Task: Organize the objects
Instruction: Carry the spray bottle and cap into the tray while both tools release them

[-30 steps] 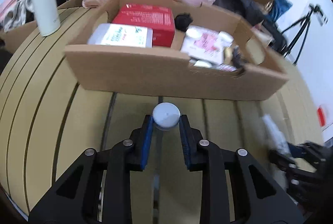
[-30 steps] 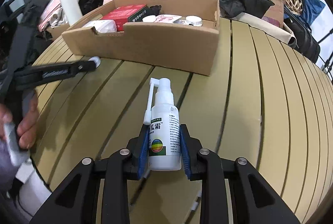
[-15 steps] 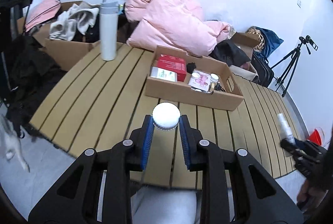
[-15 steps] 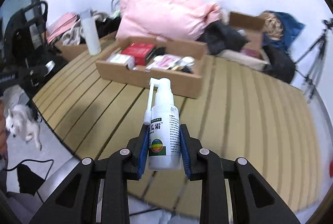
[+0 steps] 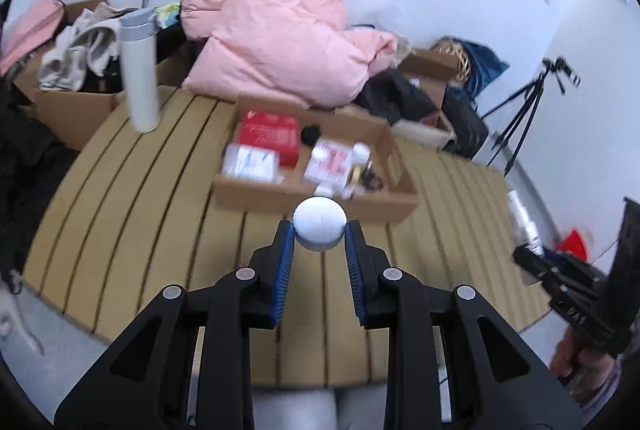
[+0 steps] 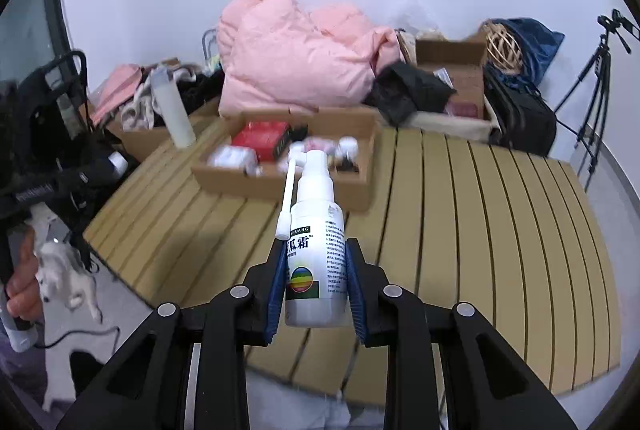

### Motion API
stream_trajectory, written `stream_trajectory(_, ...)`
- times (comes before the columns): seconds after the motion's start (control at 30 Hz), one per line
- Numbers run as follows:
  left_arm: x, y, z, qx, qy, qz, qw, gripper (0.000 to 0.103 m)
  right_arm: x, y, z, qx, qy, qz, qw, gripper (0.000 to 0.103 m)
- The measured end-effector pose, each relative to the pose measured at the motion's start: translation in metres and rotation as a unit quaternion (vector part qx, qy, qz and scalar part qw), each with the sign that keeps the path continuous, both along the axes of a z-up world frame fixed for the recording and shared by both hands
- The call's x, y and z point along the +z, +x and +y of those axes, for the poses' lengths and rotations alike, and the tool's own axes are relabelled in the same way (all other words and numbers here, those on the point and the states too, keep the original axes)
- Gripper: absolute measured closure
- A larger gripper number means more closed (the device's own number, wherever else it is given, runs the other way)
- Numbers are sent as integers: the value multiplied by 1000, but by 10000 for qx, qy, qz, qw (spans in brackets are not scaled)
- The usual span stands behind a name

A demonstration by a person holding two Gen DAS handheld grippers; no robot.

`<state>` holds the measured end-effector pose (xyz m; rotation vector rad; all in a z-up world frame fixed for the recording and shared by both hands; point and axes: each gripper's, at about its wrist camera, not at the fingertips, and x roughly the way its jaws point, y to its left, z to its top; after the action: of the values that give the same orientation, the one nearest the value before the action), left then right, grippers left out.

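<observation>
My left gripper (image 5: 319,235) is shut on a small white round-capped bottle (image 5: 319,222), held high above the slatted wooden table (image 5: 160,198). My right gripper (image 6: 316,272) is shut on a white spray bottle (image 6: 316,242) with a long thin nozzle, also raised over the table (image 6: 480,230). A shallow cardboard box (image 5: 312,196) lies ahead on the table, holding a red carton (image 5: 270,134), white packets and small bottles. The same cardboard box (image 6: 280,182) shows in the right wrist view. The right gripper with its spray bottle (image 5: 522,220) appears at the right edge of the left wrist view.
A tall white flask (image 5: 138,70) stands at the table's far left. A pink duvet (image 5: 272,34), cardboard boxes of clothes and dark bags are piled behind the table. A tripod (image 5: 524,110) stands at the right. A small white dog (image 6: 64,270) is on the floor at left.
Both grippers have risen and drawn back from the table with their bottles still held. The box, close a second ago, now lies farther off and lower in both views.
</observation>
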<state>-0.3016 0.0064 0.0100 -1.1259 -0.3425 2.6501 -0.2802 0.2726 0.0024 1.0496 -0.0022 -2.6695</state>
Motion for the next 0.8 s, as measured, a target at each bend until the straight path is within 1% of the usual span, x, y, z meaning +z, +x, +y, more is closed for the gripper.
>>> stream_trajectory(0.07,1,-30,5,-48,46,-64,10000,81,4,-32,-2,31,-135,-35,9999,73)
stream_trajectory(0.1,-1,-52,8,-66,116,-120,9998,81,2,-48,-2,39,-234,-102,9997,73)
stream_trajectory(0.17,-5,-76,13,-72,72,-134,9999,81,-10,-94,-3,-15,-519,-397,9979,73)
stream_trajectory(0.23,-19,-107,21,-206,61,-263,9994,81,-30,-134,-6,-132,-653,-744,9950,73)
stream_trajectory(0.33,-48,-147,28,-252,40,-630,9977,81,-72,-189,-12,-323,-795,-1325,9875,73)
stream_trajectory(0.37,-58,-157,31,-262,10,-723,9970,81,-81,-198,-13,-410,-733,-1406,9865,73)
stream_trajectory(0.4,-74,-170,34,-249,-58,-876,9958,81,-90,-208,-15,-476,-674,-1462,9858,73)
stream_trajectory(0.47,-93,-183,38,-360,-105,-1077,9935,80,-110,-227,-16,-632,-694,-1693,9811,73)
stream_trajectory(0.53,-117,-196,40,-453,-149,-1375,9894,80,-127,-241,-20,-585,-629,-1947,9771,72)
stream_trajectory(0.57,-124,-199,38,-392,-157,-1448,9886,78,-135,-248,-23,-500,-562,-2124,9743,71)
stream_trajectory(0.6,-132,-202,35,-331,-150,-1552,9872,76,-139,-250,-24,-462,-559,-2185,9731,59)
stream_trajectory(0.63,-132,-203,34,-352,-123,-1580,9867,75,-138,-250,-23,-454,-615,-2086,9750,34)
stream_trajectory(0.67,-131,-202,33,-398,-101,-1560,9869,69,-134,-250,-21,-449,-708,-1961,9770,23)
stream_trajectory(0.7,-125,-198,31,-433,-122,-1442,9885,60,-128,-248,-18,-435,-825,-1861,9781,18)
stream_trajectory(0.77,-112,-193,29,-435,-213,-1218,9914,54,-115,-246,-14,-378,-994,-1814,9776,18)
stream_trajectory(0.8,-100,-187,28,-463,-298,-1033,9931,52,-108,-243,-12,-376,-1038,-1757,9782,18)
